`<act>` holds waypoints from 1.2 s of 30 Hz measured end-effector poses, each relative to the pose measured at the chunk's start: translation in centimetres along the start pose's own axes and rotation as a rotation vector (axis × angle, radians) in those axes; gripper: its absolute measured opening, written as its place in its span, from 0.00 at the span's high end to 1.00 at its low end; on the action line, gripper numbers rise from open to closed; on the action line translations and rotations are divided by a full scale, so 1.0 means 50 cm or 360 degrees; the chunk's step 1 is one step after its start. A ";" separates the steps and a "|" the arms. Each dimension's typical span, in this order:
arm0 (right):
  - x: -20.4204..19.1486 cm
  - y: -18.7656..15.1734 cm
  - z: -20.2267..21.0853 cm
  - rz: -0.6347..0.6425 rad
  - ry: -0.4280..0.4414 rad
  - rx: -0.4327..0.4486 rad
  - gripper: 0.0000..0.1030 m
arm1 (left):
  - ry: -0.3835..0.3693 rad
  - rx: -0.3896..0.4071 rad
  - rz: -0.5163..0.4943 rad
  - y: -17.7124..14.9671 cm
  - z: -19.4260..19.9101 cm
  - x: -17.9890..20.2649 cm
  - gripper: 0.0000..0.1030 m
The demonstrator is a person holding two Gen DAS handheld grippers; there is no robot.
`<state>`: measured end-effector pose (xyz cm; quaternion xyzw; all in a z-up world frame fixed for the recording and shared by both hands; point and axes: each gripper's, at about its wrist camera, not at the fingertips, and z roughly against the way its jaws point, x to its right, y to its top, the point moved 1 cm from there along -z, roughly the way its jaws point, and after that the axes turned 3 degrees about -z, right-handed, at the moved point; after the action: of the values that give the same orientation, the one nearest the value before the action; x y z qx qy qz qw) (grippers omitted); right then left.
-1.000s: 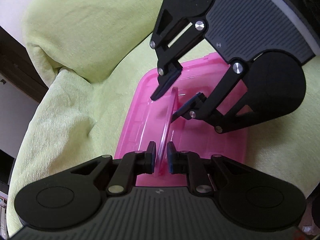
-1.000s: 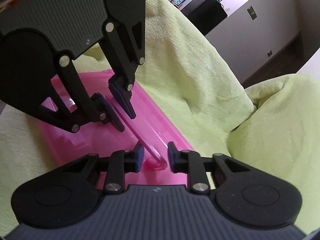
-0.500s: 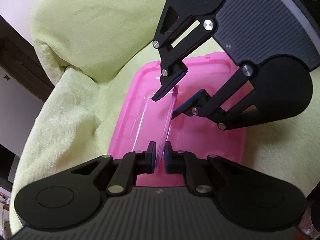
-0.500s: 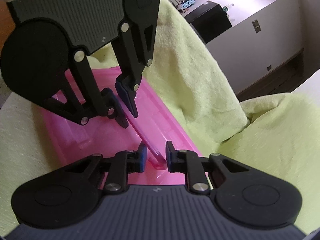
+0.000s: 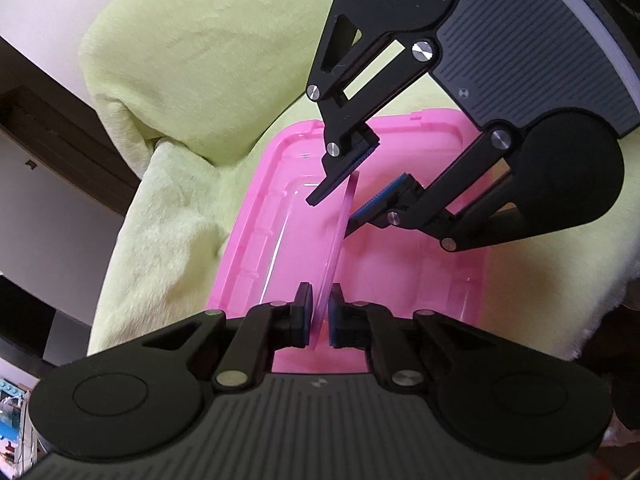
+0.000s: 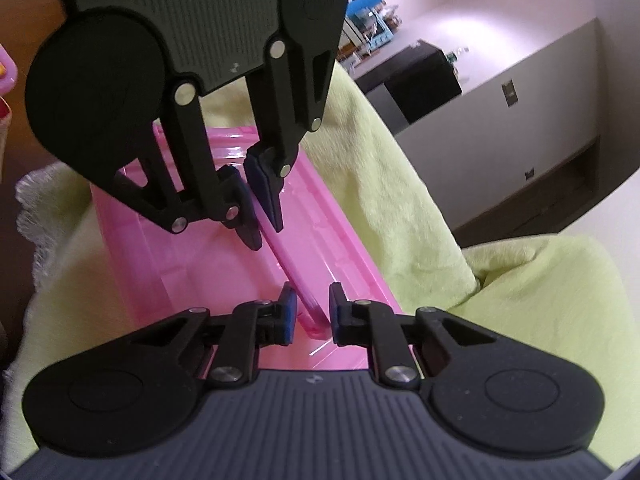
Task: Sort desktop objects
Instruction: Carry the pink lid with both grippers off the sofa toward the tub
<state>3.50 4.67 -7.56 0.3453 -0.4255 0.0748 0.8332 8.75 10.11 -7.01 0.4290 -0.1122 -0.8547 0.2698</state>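
Observation:
A pink see-through plastic lid [image 5: 280, 240] sits over a light green fleece cloth [image 5: 180, 92], one long edge raised. My left gripper [image 5: 320, 316] is shut on the near end of that raised edge. From the opposite side my right gripper [image 5: 348, 204] straddles the far end of the same edge. In the right wrist view the right gripper [image 6: 313, 314] has its blue pads close against the pink lid [image 6: 308, 304], with hardly any gap. The left gripper [image 6: 260, 208] faces it there, pinching the edge. More pink plastic [image 5: 412, 272] spreads below; I cannot tell if it is a separate piece.
The green cloth [image 6: 520, 288] is bunched into high folds at the back and side. Its white lace border [image 6: 28, 208] shows at the left. Behind are a dark cabinet [image 6: 420, 76], a blue object [image 6: 366, 4] and a pale wall.
The right gripper's fingers have narrowed step by step onto the lid's edge. Both cameras have tilted and risen, and the lid's raised edge has swung with them. The left gripper kept its hold.

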 end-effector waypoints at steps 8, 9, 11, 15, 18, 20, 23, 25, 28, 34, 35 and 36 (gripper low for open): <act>-0.055 0.058 0.098 0.0108 0.0015 0.0092 0.90 | 0.0021 -0.0062 -0.0013 -0.027 0.127 0.035 0.93; -0.061 0.068 0.111 0.0121 0.0015 0.0101 0.90 | 0.0026 -0.0067 -0.0009 -0.031 0.145 0.040 0.93; -0.073 0.089 0.139 0.0150 0.0019 0.0123 0.90 | 0.0047 -0.0081 0.0005 -0.039 0.180 0.048 0.94; -0.104 0.130 0.197 0.0227 0.0039 0.0183 0.90 | 0.0075 -0.0108 0.0028 -0.063 0.256 0.067 0.94; -0.132 0.162 0.237 0.0292 0.0071 0.0241 0.90 | 0.0088 -0.0142 0.0046 -0.088 0.314 0.084 0.94; -0.149 0.184 0.260 0.0325 0.0091 0.0282 0.90 | 0.0102 -0.0168 0.0060 -0.104 0.349 0.094 0.94; -0.175 0.216 0.294 0.0360 0.0130 0.0347 0.90 | 0.0114 -0.0208 0.0096 -0.129 0.398 0.105 0.94; -0.188 0.235 0.315 0.0374 0.0159 0.0386 0.90 | 0.0124 -0.0239 0.0125 -0.144 0.432 0.114 0.94; -0.201 0.260 0.344 0.0395 0.0215 0.0440 0.90 | 0.0137 -0.0288 0.0170 -0.162 0.480 0.129 0.95; -0.229 0.287 0.400 0.0464 0.0355 0.0506 0.90 | 0.0124 -0.0366 0.0310 -0.185 0.558 0.172 0.96; -0.235 0.288 0.410 0.0480 0.0385 0.0511 0.90 | 0.0117 -0.0378 0.0334 -0.187 0.568 0.180 0.96; -0.240 0.288 0.418 0.0492 0.0421 0.0513 0.90 | 0.0108 -0.0392 0.0354 -0.188 0.576 0.190 0.96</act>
<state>-23.82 4.14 -0.97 0.3918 -0.3430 0.3127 0.7944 -22.17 11.47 0.08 0.4064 -0.0441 -0.8119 0.4169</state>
